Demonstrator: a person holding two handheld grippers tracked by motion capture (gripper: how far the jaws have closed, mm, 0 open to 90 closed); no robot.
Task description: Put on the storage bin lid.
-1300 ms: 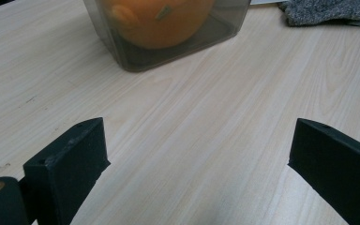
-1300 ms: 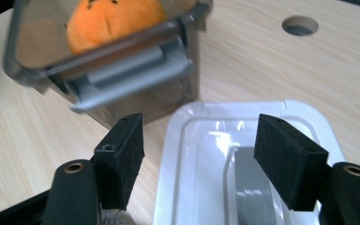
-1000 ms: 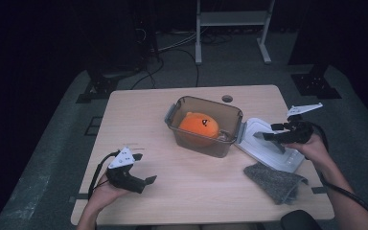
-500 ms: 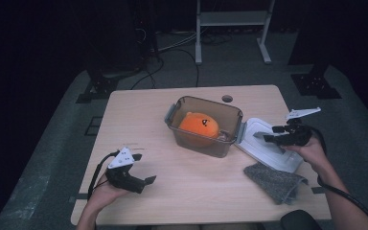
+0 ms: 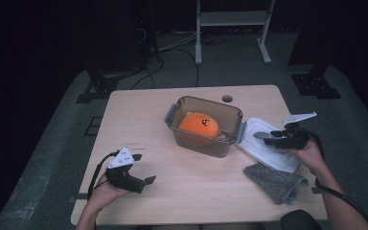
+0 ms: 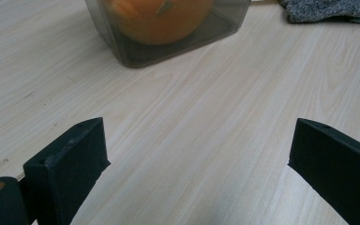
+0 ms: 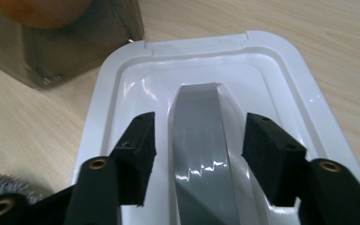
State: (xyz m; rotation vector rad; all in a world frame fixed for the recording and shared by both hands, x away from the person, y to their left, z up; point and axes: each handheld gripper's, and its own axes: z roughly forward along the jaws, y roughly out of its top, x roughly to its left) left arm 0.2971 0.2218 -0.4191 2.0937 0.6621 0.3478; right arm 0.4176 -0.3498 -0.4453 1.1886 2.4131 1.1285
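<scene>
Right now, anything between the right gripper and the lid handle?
Nothing visible. The right gripper has its open jaws on either side of the grey handle of the white lid, with only air between.

The white lid lies flat on the wooden table, just to the right of the clear brown container and close against its side. It is a rounded rectangle of glossy plastic with a raised rim around a shallower middle, and a grey handle strap arches along its centre line. In the right gripper view the lid spreads below the two black jaws, which stand on either side of the grey strap with a gap on each side. The open container sits upright near the table's middle and holds an orange, pumpkin-like ball.
</scene>
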